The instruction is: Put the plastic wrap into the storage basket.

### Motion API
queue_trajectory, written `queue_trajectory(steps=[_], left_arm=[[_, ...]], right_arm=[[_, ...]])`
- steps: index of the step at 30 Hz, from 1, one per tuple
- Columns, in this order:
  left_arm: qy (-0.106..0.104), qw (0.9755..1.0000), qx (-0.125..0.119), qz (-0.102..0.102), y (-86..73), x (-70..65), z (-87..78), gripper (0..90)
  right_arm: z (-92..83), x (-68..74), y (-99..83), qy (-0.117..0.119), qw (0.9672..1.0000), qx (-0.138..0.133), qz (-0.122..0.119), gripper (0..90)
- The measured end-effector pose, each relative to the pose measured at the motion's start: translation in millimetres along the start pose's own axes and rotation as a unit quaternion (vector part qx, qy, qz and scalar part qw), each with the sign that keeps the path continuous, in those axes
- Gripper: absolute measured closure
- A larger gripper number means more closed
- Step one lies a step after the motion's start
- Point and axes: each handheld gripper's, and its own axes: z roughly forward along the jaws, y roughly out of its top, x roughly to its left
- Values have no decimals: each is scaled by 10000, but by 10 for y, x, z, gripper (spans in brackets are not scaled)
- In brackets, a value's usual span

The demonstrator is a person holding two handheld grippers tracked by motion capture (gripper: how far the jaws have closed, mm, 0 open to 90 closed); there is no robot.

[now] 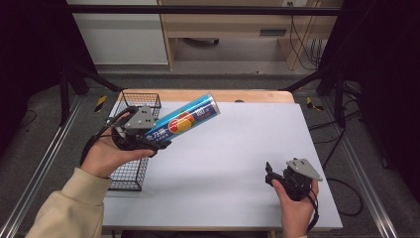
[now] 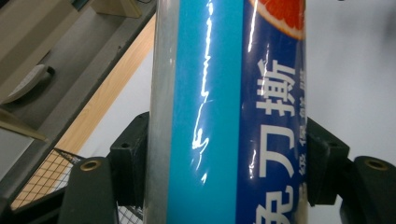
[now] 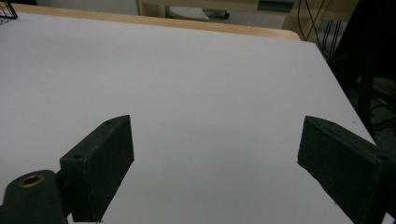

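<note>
Our left gripper (image 1: pixel 157 145) has its jaws clamped tight, raised at the left; our right gripper (image 1: pixel 269 173) sits low, jaws spread wide.

Your left gripper (image 1: pixel 157 143) sits at the left of the high view, above the wire basket (image 1: pixel 134 176) that lies along the table's (image 1: pixel 237 163) left edge. Its jaws clamp the tube (image 1: pixel 182 120), which slants up toward the frame's centre, clear of the table. Your right gripper (image 1: pixel 269 174) is at the lower right, well apart, jaws spread over the bare tabletop.
</note>
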Motion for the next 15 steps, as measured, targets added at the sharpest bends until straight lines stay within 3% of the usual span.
queue_trajectory(steps=[2,6,9,12,15], left_arm=[[24,10000,-7,-75,-20,-21,-15,315],[102,9997,-5,-222,-68,-58,-32,316],[92,9991,127,-387,-113,-83,-36,316],[212,9986,295,-373,-131,-119,-66,316],[233,9985,278,-413,-153,-135,-129,317]], right_arm=[[-37,17,-51,29,9999,14,-145,115],[-102,-10,-81,47,10000,-20,-78,115],[-146,-24,-57,18,9998,-81,-177,115],[-174,-27,-51,23,9997,-99,-212,115],[-174,-20,-42,7,9996,-114,-257,126]])
